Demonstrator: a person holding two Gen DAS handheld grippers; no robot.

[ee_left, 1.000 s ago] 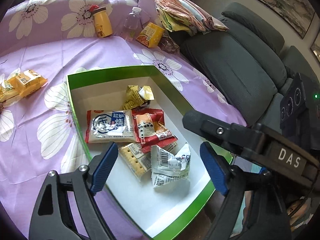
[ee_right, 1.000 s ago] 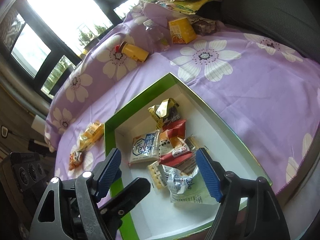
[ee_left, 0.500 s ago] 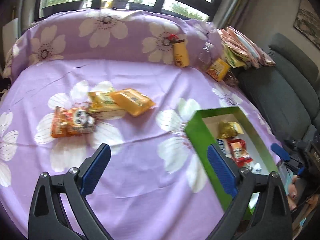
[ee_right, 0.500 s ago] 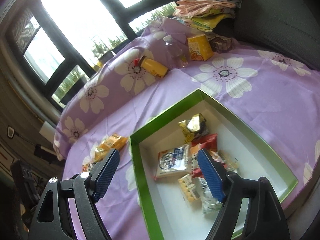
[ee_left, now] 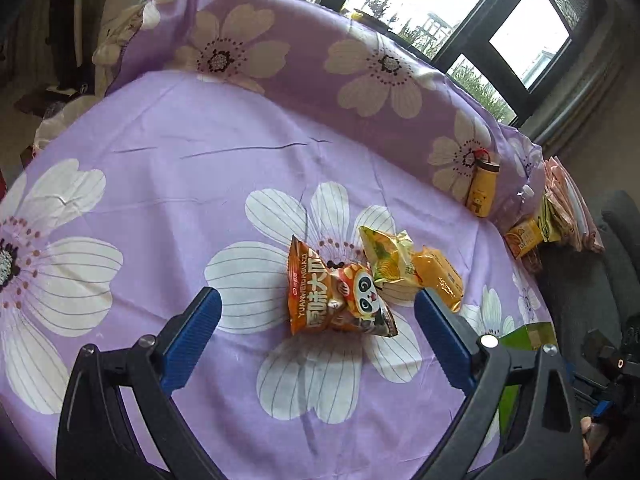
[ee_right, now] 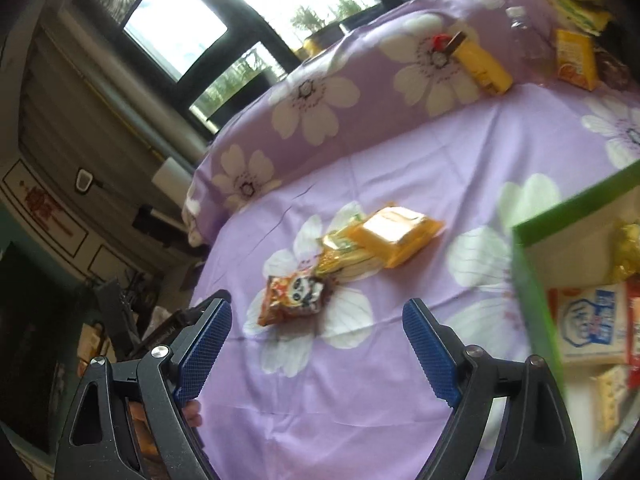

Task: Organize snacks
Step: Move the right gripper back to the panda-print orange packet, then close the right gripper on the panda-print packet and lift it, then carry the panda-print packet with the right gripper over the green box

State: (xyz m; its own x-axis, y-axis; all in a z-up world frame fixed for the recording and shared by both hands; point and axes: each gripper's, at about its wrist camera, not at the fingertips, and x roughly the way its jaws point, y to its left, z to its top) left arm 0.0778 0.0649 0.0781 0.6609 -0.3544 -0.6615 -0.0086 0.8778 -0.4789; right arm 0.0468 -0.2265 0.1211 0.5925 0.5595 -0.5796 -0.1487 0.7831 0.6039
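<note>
Three loose snacks lie together on the purple flowered cloth (ee_left: 168, 128): an orange panda packet (ee_left: 336, 300) (ee_right: 294, 294), a yellow-green packet (ee_left: 386, 258) (ee_right: 346, 258) and an orange-yellow wrapped pack (ee_left: 438, 278) (ee_right: 396, 234). My left gripper (ee_left: 316, 332) is open just short of the panda packet, with nothing between its blue pads. My right gripper (ee_right: 316, 344) hovers nearer than the same packet; its jaws are opening and hold nothing. The green-rimmed white box (ee_right: 532, 292) at the right holds several packets, among them a white-and-blue one (ee_right: 592, 324).
At the far edge stand a yellow bottle (ee_left: 482, 192) (ee_right: 478, 60), a clear bottle (ee_left: 516, 204) and an orange carton (ee_left: 524, 236) (ee_right: 576, 60). Folded cloths (ee_left: 568, 208) lie on a dark sofa (ee_left: 592, 292). Windows run behind the table.
Both grippers swung left, away from the box and toward the loose snack pile. The left now faces the panda packet, and the box has slid to the right edge of both views.
</note>
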